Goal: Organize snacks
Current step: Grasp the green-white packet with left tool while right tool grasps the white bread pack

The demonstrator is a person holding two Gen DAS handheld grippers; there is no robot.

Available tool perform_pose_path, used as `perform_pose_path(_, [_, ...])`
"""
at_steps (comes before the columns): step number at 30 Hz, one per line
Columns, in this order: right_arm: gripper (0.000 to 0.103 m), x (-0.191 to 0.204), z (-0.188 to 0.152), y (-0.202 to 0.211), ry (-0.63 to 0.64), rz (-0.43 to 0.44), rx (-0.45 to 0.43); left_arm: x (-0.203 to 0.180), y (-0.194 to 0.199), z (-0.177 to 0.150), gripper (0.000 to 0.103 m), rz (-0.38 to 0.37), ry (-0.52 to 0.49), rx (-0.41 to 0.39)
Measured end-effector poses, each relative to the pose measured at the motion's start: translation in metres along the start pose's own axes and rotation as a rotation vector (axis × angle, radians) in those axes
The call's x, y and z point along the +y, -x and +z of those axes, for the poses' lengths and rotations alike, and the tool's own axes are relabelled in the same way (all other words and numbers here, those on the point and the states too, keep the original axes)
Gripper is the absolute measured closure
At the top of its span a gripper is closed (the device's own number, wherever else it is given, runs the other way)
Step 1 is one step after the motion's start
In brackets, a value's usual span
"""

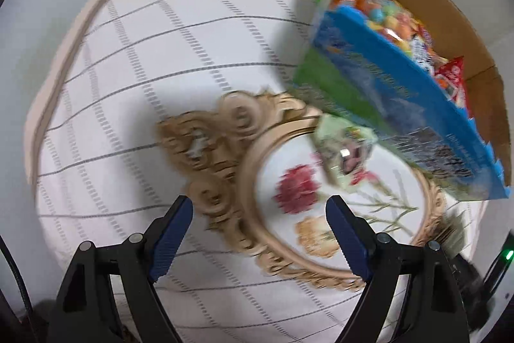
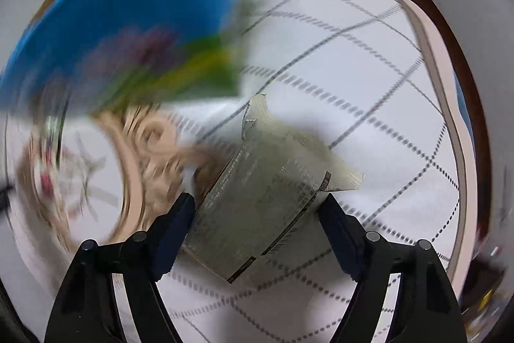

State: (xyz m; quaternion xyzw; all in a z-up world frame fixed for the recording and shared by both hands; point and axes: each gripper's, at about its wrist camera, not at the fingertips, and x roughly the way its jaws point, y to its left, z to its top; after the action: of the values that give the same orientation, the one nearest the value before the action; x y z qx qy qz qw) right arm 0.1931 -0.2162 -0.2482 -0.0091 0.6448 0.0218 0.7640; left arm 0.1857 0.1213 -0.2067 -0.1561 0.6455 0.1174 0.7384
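Note:
In the right wrist view a silver-grey snack packet (image 2: 266, 195) lies on the checked tablecloth (image 2: 353, 69). My right gripper (image 2: 258, 214) points down over it, its blue pads touching the packet's two long sides. My left gripper (image 1: 258, 221) hangs open over the carved rim of a round wooden tray (image 1: 225, 130) with a flower picture, nothing between its fingers. A small pale green snack packet (image 1: 345, 150) rests on the tray's far edge against a blue and green cardboard box (image 1: 385, 85) filled with colourful snack bags (image 1: 395, 21).
The box (image 2: 128, 5) and the tray (image 2: 151, 130) appear blurred at the left of the right wrist view. The round table's pale edge (image 1: 64, 60) curves along the left, with floor beyond. A dark device with a green light (image 1: 507, 254) sits at the far right.

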Motion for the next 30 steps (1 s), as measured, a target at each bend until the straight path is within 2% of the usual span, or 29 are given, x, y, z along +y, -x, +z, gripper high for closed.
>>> perform_pose_path(6, [0.022, 0.029, -0.023, -0.004, 0.056, 0.039, 0.056, -0.038, -0.034, 0.029, 0.018, -0.074, -0.077, 0.072])
perform_pose_path(10, [0.021, 0.035, -0.027, -0.01, 0.003, 0.039, 0.067, -0.056, -0.06, 0.043, 0.018, -0.049, -0.138, 0.091])
perform_pose_path(11, [0.021, 0.034, -0.028, -0.014, -0.012, 0.039, 0.068, -0.059, -0.064, 0.044, 0.021, -0.036, -0.153, 0.082])
perform_pose_path(14, [0.021, 0.028, -0.022, -0.016, -0.091, 0.064, 0.055, -0.063, -0.063, 0.041, 0.045, -0.023, -0.193, 0.048])
perform_pose_path(15, [0.021, 0.025, -0.021, -0.016, -0.113, 0.07, 0.05, -0.064, -0.062, 0.039, 0.045, -0.025, -0.207, 0.042])
perform_pose_path(17, [0.028, 0.02, -0.009, -0.021, -0.125, 0.06, 0.035, -0.065, -0.059, 0.029, 0.045, -0.029, -0.229, 0.042])
perform_pose_path(19, [0.034, 0.026, -0.009, -0.02, -0.072, 0.034, 0.029, -0.065, -0.058, 0.018, 0.045, -0.031, -0.251, 0.047])
perform_pose_path(23, [0.036, 0.049, -0.02, -0.02, 0.071, 0.041, 0.054, -0.06, -0.059, -0.025, 0.047, -0.069, -0.302, 0.124])
perform_pose_path(27, [0.036, 0.08, -0.044, -0.022, 0.242, 0.036, 0.103, -0.045, -0.067, -0.069, 0.048, -0.129, -0.3, 0.231])
perform_pose_path(30, [0.036, 0.093, -0.061, -0.024, 0.307, 0.019, 0.128, -0.039, -0.077, -0.08, 0.048, -0.16, -0.287, 0.275])
